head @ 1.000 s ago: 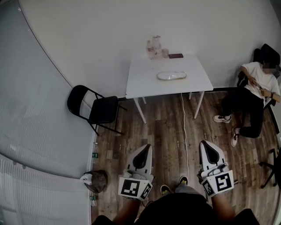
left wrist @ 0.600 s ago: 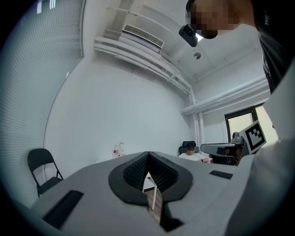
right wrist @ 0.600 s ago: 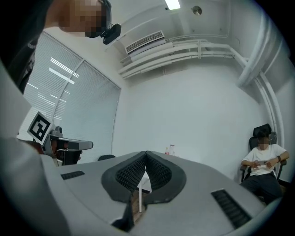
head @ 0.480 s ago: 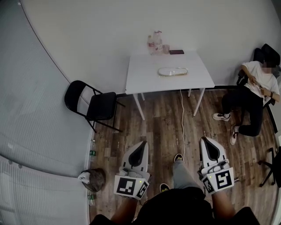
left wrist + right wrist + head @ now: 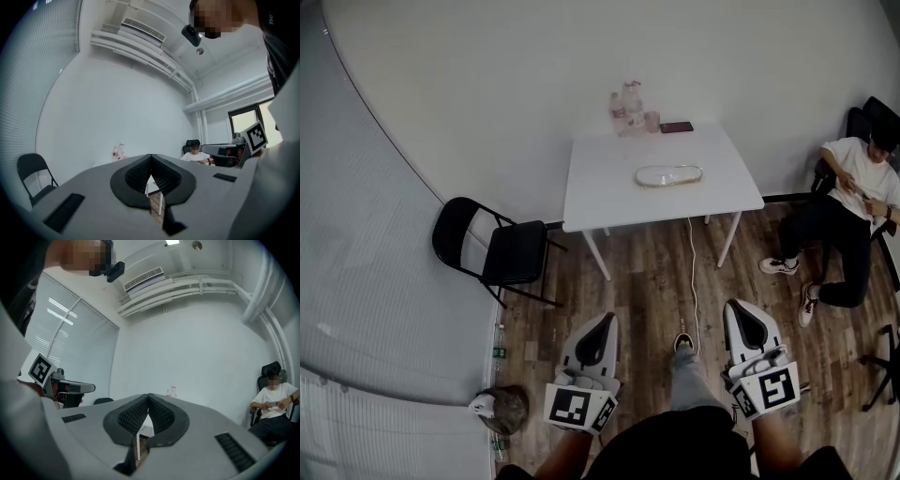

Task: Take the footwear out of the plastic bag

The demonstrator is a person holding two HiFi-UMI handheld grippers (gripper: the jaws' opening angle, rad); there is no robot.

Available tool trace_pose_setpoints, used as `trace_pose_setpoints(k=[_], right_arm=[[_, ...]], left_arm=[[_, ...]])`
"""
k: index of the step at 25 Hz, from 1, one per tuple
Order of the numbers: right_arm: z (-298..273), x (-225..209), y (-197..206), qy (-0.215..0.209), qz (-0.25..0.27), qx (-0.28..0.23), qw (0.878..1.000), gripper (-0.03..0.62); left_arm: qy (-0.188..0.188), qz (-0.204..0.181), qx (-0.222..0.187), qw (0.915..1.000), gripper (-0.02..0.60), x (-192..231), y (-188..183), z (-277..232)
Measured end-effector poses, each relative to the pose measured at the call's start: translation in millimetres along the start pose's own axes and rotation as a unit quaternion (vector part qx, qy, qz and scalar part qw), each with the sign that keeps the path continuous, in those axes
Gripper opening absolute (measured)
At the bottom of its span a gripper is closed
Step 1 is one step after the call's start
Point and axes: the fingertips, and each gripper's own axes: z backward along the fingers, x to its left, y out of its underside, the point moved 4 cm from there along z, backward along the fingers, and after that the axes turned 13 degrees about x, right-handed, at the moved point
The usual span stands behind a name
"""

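The left gripper (image 5: 606,323) was empty, jaws pressed together. Well ahead of its fingertips and a little right, on the white table (image 5: 600,187), lay the plastic bag (image 5: 647,178) with the footwear (image 5: 673,174) inside. The right gripper (image 5: 739,307) was likewise closed on nothing. The bag looked light, limp and slippery, so pinching a loose edge and the stiffer sole seemed best.

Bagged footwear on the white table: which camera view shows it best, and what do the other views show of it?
The head view: looking down, it shows the bagged footwear whole on the white table. In the gripper views the shut left claw and right claw cover the tabletop, so neither shows the bag.
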Motion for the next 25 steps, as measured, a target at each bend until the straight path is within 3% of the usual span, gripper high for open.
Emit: trace_pose_setpoints(k=[7,11,25], right_arm=[[-91.9,-60.9,1.9,-0.008,-0.002,0.017,1.0,0.017],[-134.6,-92.0,-1.1,-0.016,-0.011,0.052,0.998,0.017],[-252.6,-208.1,-9.0,-0.036,-0.024,0.069,0.997,0.017]], left_arm=[[0.009,0.006,0.025,0.9996,0.017,33.9,-10.3,-110.7],[0.012,0.006,0.038,0.9992,0.017,45.8,-23.6,-162.3],[0.01,0.023,0.09,0.9957,0.017,74.5,-46.1,-327.2]])
